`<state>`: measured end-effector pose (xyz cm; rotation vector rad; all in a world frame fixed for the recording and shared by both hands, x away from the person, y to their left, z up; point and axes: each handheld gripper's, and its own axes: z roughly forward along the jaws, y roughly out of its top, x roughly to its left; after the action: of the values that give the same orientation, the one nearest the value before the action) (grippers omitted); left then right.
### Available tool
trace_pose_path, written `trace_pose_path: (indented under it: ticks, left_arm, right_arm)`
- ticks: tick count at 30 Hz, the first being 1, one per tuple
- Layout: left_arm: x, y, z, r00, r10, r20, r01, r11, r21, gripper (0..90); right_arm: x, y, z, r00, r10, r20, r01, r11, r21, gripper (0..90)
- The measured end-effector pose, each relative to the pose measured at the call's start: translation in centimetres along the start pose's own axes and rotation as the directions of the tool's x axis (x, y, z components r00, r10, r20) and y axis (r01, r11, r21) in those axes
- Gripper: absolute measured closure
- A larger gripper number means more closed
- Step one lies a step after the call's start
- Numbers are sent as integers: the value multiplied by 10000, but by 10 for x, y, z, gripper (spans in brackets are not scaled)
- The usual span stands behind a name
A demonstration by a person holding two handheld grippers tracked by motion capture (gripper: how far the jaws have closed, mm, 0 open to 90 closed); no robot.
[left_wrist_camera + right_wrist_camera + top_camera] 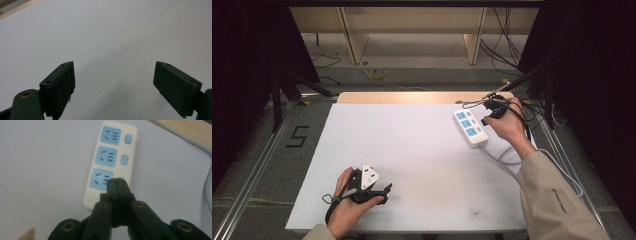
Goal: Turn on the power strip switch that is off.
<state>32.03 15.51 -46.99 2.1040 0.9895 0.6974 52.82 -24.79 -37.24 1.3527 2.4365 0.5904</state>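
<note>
The power strip (470, 128) lies near the far right corner of the white tabletop (412, 160), its long side running toward the table's right edge. Its grey cord (507, 160) loops off the near end and hangs over that edge. In the right gripper view the strip (110, 162) shows three blue sockets, each with a blue switch beside it.

The right gripper (117, 183) has its jaws clenched together with nothing between them, and their tips sit over the nearest switch on the strip; whether they press it cannot be told. In the high view this gripper (492, 107) is held in the person's right hand (509, 125) at the strip's far end, close to the table's far edge, where a strip of bare wood (412, 97) shows beyond the white sheet.

The left gripper (377, 192) rests low at the near left of the table, well apart from the strip, in the left hand (344, 205). Its jaws stand released and wide apart, with bare white surface (112, 50) between them.

The middle of the table is open, giving free room between the two hands. Around the table are a grey floor (257, 150) with a metal rail (254, 175) at the left and dark stands and cables (507, 40) at the far right.
</note>
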Motion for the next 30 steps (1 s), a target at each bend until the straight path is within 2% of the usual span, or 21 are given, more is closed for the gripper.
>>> trace_pose_path:
  ticks: [30]
  left_arm:
    - [0, -1, -1, 10000, 37, 14, -37, 10000, 37, 177]
  right_arm:
    - [-6, 18, 20, 9997, 171, 149, -173, 9997, 153, 900]
